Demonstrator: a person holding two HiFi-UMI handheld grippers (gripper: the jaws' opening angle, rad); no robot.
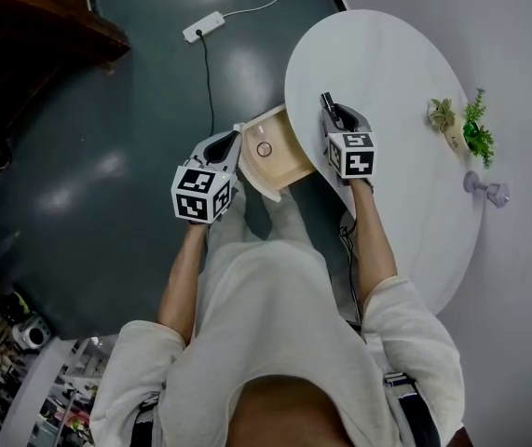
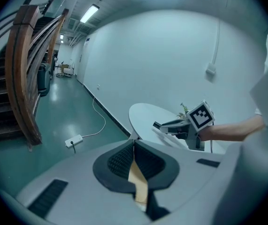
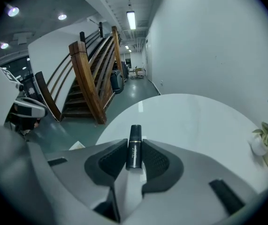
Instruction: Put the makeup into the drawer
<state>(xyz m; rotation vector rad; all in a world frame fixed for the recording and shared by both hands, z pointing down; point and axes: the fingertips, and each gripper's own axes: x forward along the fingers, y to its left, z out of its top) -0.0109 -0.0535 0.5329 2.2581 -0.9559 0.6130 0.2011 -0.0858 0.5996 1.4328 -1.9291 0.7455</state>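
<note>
One lipstick tube (image 3: 134, 139), pinched lengthwise in the right hand-held gripper (image 3: 134, 154) above the worktop (image 1: 405, 73); open drawer (image 1: 289, 149) lies just leftward, its wooden edge clamped by the left hand-held gripper (image 2: 134, 165).

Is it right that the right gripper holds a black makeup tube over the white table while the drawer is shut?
Not quite: the head view shows the drawer open. The right gripper does hold the black makeup tube over the white table.

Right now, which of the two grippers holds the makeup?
The right gripper: a black makeup tube is clamped between its jaws. The left gripper grips only the edge of the wooden drawer.
</note>
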